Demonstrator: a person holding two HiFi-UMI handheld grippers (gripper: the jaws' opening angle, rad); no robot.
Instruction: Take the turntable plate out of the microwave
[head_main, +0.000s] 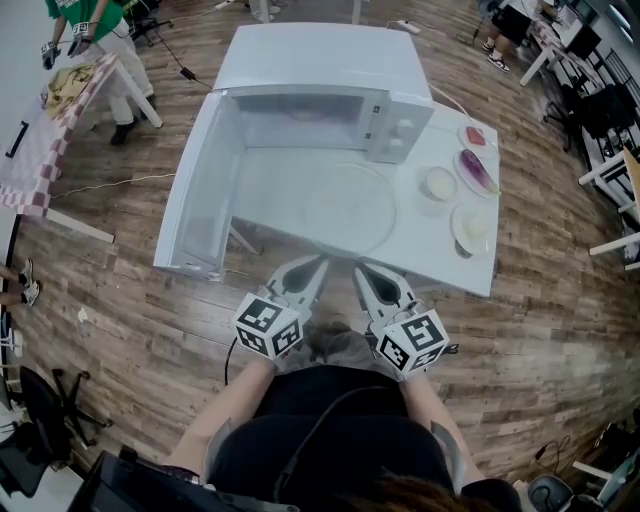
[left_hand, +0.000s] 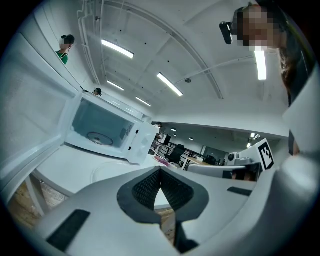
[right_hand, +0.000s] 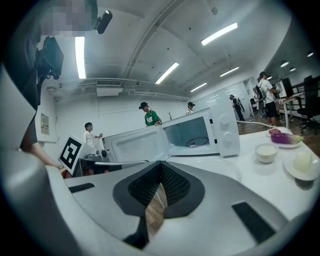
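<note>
Head view: a white box-shaped microwave oven (head_main: 320, 60) stands at the far side of the white rectangular tabletop (head_main: 270, 205). Its white hinged door (head_main: 200, 195) is swung wide to the left and the cavity is open.
Task item: the clear round glass turntable plate (head_main: 350, 208) lies flat on the tabletop just in front of the open cavity, outside the microwave oven. It is faint from above, with little more than the rim legible.
Left hand-held gripper (head_main: 316, 264): jaws pressed together with nothing between them. The tips are at the near edge of the tabletop, close to the plate's near rim and not gripping it.
Right hand-held gripper (head_main: 363, 270): jaws also pressed together and empty. It sits beside the left one at the same near edge.
Left gripper view: the black ribbed pads (left_hand: 150, 187) meet at the tips. The turntable plate (left_hand: 107, 169) shows as a pale ring on the tabletop ahead, with the open microwave oven (left_hand: 107, 132) beyond it.
Right gripper view: the pads (right_hand: 172, 185) are closed tip to tip. The turntable plate (right_hand: 220, 167) lies ahead and to the right, with the microwave oven (right_hand: 200, 132) behind it.
Cavity floor: there is a dark ring (right_hand: 197, 144), possibly the roller guide, but it is too small to be sure.
Right of tabletop: a small white bowl (head_main: 440, 183), a plate with a purple item (head_main: 477, 170), a plate with a red item (head_main: 476, 135) and a plate with a pale lump (head_main: 472, 228). All are well apart from the turntable plate.
Surroundings: brown wood-plank floor (head_main: 120, 300).
</note>
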